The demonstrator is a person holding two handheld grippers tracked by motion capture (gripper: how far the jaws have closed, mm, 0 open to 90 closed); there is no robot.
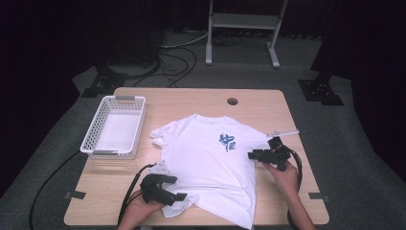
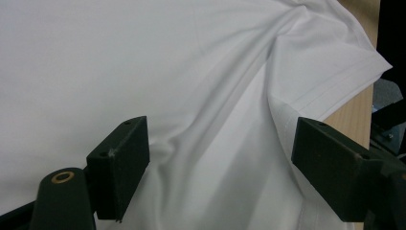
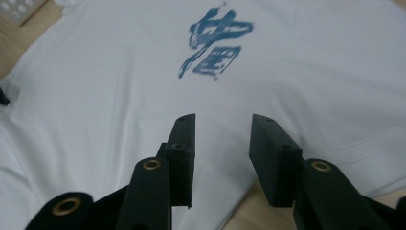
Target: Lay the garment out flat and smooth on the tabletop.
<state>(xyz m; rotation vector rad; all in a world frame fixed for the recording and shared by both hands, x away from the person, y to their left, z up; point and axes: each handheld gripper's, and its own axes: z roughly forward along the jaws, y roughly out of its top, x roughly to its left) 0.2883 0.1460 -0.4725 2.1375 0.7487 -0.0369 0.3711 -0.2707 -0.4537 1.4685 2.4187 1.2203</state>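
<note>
A white T-shirt [image 1: 210, 163] with a blue print [image 1: 227, 142] lies spread face up on the wooden table [image 1: 191, 98]. My left gripper [image 1: 178, 196] sits at the shirt's near left hem, jaws wide apart. In the left gripper view, my left gripper [image 2: 218, 139] hovers over rumpled cloth [image 2: 143, 57] next to a stitched hem corner [image 2: 335, 81], with nothing pinched. My right gripper [image 1: 251, 155] is at the shirt's right edge, pointing left. In the right gripper view, my right gripper [image 3: 222, 120] stands open just above the cloth, below the blue print [image 3: 215, 43].
A white plastic basket [image 1: 93, 129] stands on the table's left side, empty. A round cable hole [image 1: 232, 101] is near the far edge. Cables trail off the near edge from both grippers. A white stand [image 1: 242, 19] is on the floor beyond the table.
</note>
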